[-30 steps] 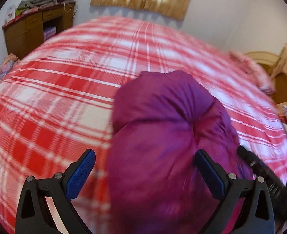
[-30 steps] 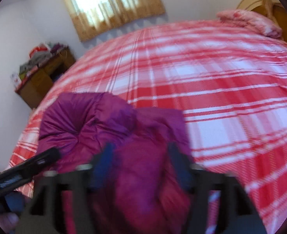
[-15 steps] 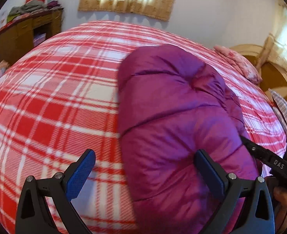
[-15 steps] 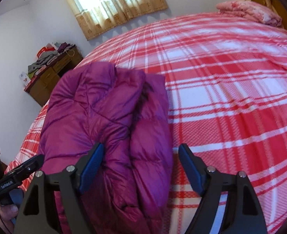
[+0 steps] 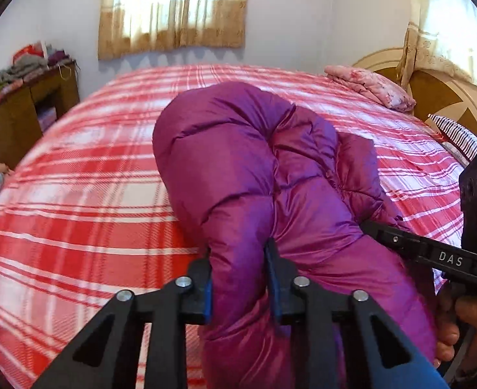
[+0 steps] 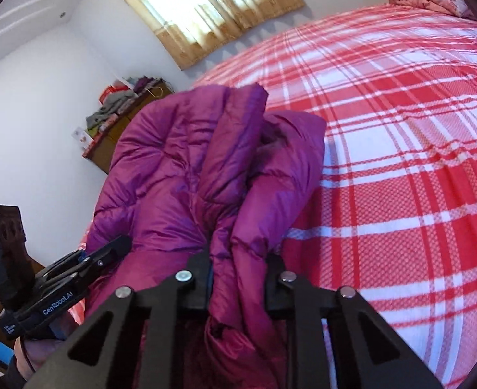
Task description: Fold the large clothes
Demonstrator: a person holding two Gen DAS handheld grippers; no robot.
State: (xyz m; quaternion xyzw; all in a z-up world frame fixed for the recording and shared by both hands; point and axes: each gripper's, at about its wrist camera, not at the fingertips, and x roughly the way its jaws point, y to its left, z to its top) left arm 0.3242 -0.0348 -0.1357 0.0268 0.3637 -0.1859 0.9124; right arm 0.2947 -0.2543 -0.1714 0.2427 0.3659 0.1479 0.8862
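Note:
A puffy purple quilted jacket (image 5: 258, 175) lies bunched on the red and white plaid bed (image 5: 86, 201). My left gripper (image 5: 238, 278) has its jaws closing, and the pads press a fold at the near end of the jacket. In the right wrist view the same jacket (image 6: 186, 168) fills the left middle. There my right gripper (image 6: 238, 278), jaws closing too, pinches a thick fold at the jacket's right edge. Each view shows the other gripper at the jacket's side, held by a hand (image 5: 459, 321).
A folded pink cloth (image 5: 371, 87) lies at the bed's far right by the wooden headboard (image 5: 443, 90). A striped pillow (image 5: 456, 133) sits at the right edge. A wooden cabinet (image 5: 21, 110) piled with clothes stands far left. A curtained window (image 5: 173, 9) is behind.
Both grippers went from wide open to closed on folds of the jacket. The left gripper has moved in on the near end; the right has dropped onto the jacket's right edge.

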